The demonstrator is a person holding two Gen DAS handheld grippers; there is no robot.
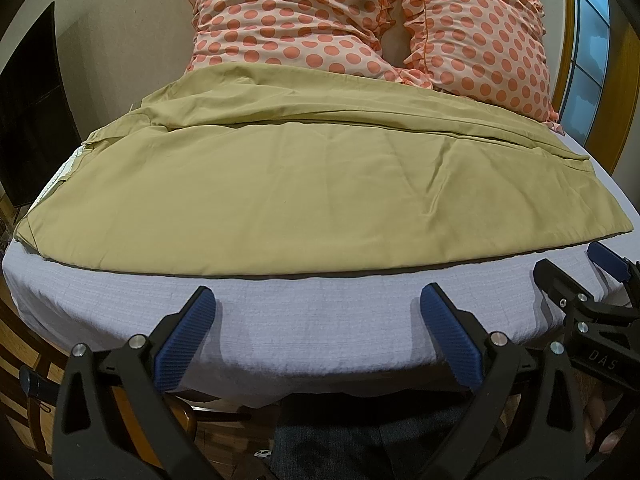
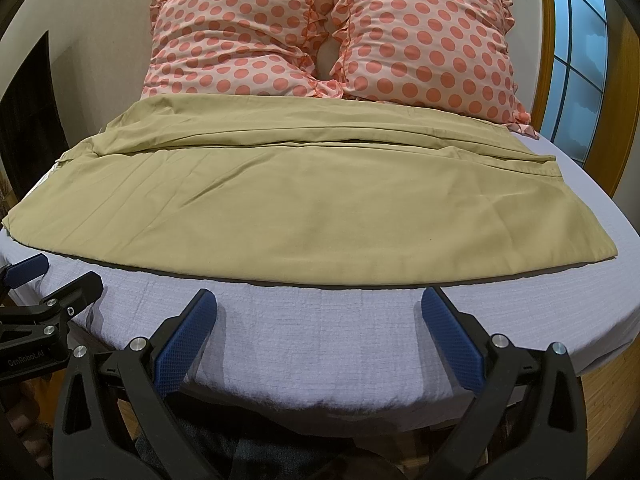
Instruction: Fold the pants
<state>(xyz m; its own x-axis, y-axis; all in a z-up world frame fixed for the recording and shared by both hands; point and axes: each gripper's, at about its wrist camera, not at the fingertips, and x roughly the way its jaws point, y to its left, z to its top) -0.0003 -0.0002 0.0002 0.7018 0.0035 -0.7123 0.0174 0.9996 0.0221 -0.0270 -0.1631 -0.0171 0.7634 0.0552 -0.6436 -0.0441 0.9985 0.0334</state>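
Khaki pants (image 1: 280,184) lie flat across a bed with a lavender sheet (image 1: 312,320), one leg folded over the other, waist at the left, hems at the right. They also show in the right wrist view (image 2: 260,200). My left gripper (image 1: 318,300) is open and empty, hovering over the sheet just short of the pants' near edge. My right gripper (image 2: 320,304) is open and empty, also just short of that edge. Each gripper shows at the side of the other's view, the right one (image 1: 576,276) and the left one (image 2: 52,280).
Two pink polka-dot pillows (image 2: 320,36) lean at the head of the bed behind the pants. A window with a wooden frame (image 2: 576,60) is at the right. The bed's front edge (image 2: 320,404) lies just below the grippers. A dark panel (image 1: 32,112) stands at the left.
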